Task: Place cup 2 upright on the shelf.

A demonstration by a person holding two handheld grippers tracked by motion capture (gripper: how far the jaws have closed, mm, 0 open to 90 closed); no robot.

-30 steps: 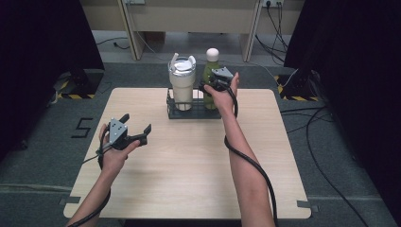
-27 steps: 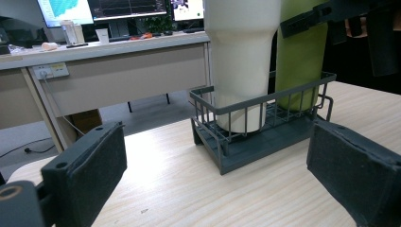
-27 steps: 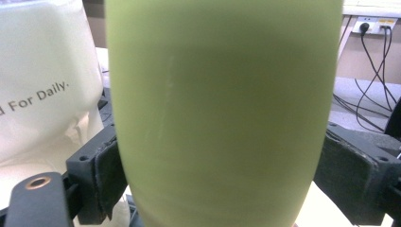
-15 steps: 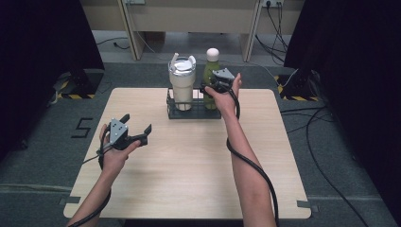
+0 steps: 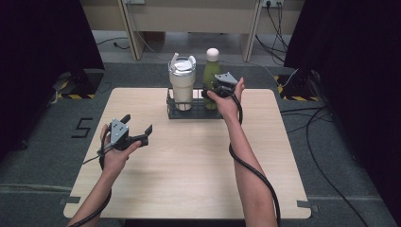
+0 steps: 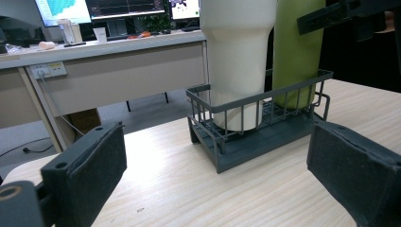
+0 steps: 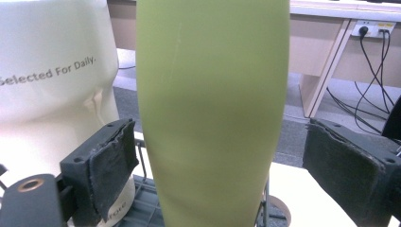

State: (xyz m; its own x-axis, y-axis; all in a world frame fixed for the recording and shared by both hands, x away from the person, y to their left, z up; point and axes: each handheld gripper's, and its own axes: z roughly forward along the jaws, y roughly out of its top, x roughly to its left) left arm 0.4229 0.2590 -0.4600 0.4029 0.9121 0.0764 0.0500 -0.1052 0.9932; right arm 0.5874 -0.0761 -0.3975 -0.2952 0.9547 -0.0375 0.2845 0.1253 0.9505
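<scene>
Your left gripper (image 5: 137,134) waits wide open over the table (image 5: 189,165), well apart from the wire rack (image 5: 189,113). In the rack, the cream cup (image 5: 182,85) stands beside the tall green bottle (image 5: 211,78). Your right gripper (image 7: 213,165) is wide open around the upright bottle, maybe not touching yet.

A cream tumbler (image 5: 182,85) with a white lid stands upright in the left half of a dark wire rack (image 5: 176,113), which sits at the far middle of the wooden table (image 5: 189,179). Beyond the rack, a pale desk (image 6: 108,71) carries monitors (image 6: 101,8), and cables (image 5: 279,23) lie on the grey floor right of it.
</scene>
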